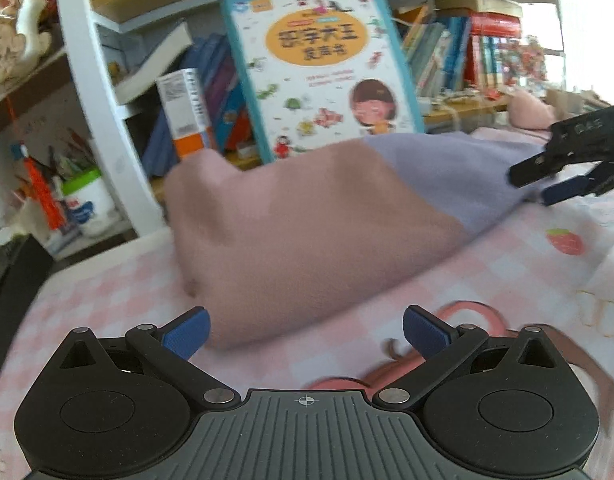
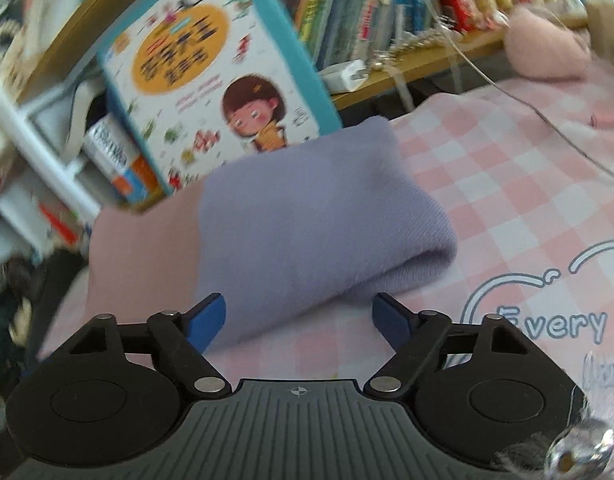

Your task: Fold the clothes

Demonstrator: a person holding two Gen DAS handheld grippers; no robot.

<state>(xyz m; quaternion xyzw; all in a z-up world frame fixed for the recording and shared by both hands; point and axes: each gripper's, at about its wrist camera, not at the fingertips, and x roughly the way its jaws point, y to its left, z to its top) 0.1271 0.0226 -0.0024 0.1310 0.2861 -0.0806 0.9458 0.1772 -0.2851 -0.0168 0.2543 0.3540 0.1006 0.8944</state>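
Each gripper, left [image 1: 305, 330] and right [image 2: 299, 318], has a ribbed grey base with a small crosshair mark. Beside that mark sit two round black housings, silver rivets at the pivots, black linkage arms and blue textured pads [image 1: 187, 334].

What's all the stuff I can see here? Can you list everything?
Folded garment: one, pink and lilac, on the checked cloth.
Checked cloth: one, pink and white, covers the surface.
Children's book: one, teal-edged, leaning behind the garment.
Shelved books: many, mixed colours, on the shelf behind.
Pen tub: one, white with green lid, far left.
Plush item: one, pink, back right.
Left gripper: one, black, blue pads, jaws open.
Right gripper: one, black, blue pads, jaws open around the garment's lilac end.
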